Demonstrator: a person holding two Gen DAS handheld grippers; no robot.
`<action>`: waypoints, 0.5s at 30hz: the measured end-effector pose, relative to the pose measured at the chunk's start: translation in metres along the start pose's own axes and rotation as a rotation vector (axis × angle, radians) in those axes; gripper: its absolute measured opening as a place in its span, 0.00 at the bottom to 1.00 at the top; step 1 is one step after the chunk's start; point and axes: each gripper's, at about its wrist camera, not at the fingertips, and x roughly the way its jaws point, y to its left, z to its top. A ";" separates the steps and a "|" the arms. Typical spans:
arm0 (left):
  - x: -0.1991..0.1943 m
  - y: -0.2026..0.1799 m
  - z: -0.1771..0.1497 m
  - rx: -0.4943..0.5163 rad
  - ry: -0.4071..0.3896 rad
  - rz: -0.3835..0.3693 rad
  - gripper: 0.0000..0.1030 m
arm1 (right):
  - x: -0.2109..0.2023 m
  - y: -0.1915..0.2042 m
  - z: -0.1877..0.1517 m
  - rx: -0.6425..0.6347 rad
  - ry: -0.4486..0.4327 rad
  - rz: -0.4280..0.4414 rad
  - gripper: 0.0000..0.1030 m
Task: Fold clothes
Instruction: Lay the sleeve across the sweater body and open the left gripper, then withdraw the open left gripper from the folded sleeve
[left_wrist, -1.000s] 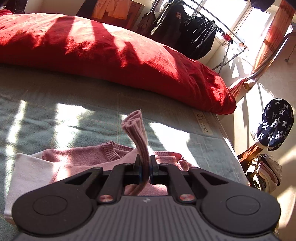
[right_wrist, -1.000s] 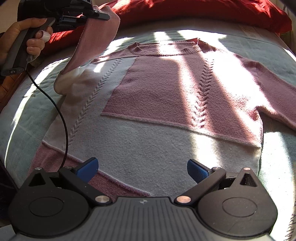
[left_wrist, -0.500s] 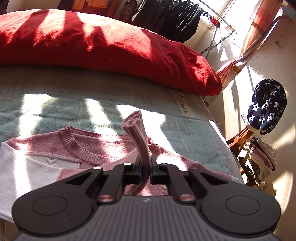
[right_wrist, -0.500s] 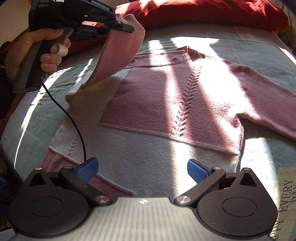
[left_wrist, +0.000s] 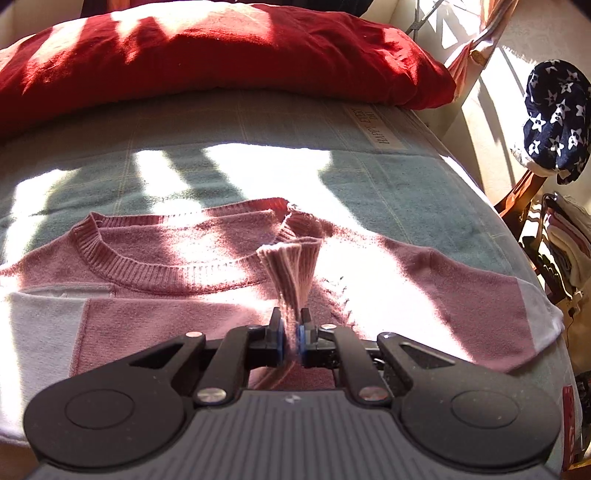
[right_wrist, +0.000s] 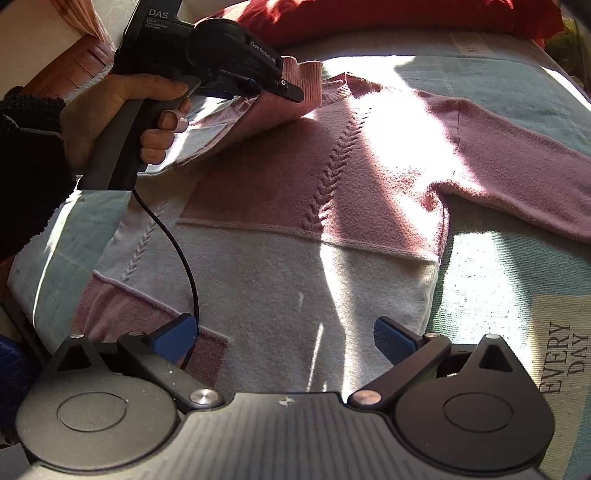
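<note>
The left claw (right_wrist: 291, 92) is pinching the cuff (left_wrist: 291, 273), carrying that sleeve over the sweater (right_wrist: 295, 192) lying flat on the bed (right_wrist: 517, 258); the right claw (right_wrist: 284, 341) is gaping empty above the hem, nearer the other sleeve (right_wrist: 517, 177) stretching rightward.

From my feed: sweater (right_wrist: 295, 192) is soft fuzzy knit, matt, with a raised cable braid and ribbed collar (left_wrist: 155, 266). Its cuff (left_wrist: 291, 266), ribbed too, sits pinched in the left gripper (left_wrist: 290, 338). Both grippers show matt black plastic with small shiny metal pins; right gripper (right_wrist: 284, 338) pads look blue and rubbery. Bedspread (left_wrist: 406, 184) is flat woven cloth. At 12 o'clock, red pillow (left_wrist: 221, 48), creased cotton-like cloth.
</note>
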 end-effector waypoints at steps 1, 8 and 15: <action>0.004 -0.005 -0.003 0.024 0.010 0.007 0.06 | -0.001 -0.001 -0.001 -0.006 0.005 -0.005 1.00; -0.006 -0.028 -0.019 0.217 -0.016 -0.070 0.18 | 0.004 0.002 -0.004 0.013 0.026 -0.075 1.00; -0.060 0.023 -0.041 0.252 -0.032 -0.130 0.28 | 0.017 0.028 0.015 0.096 0.015 -0.117 1.00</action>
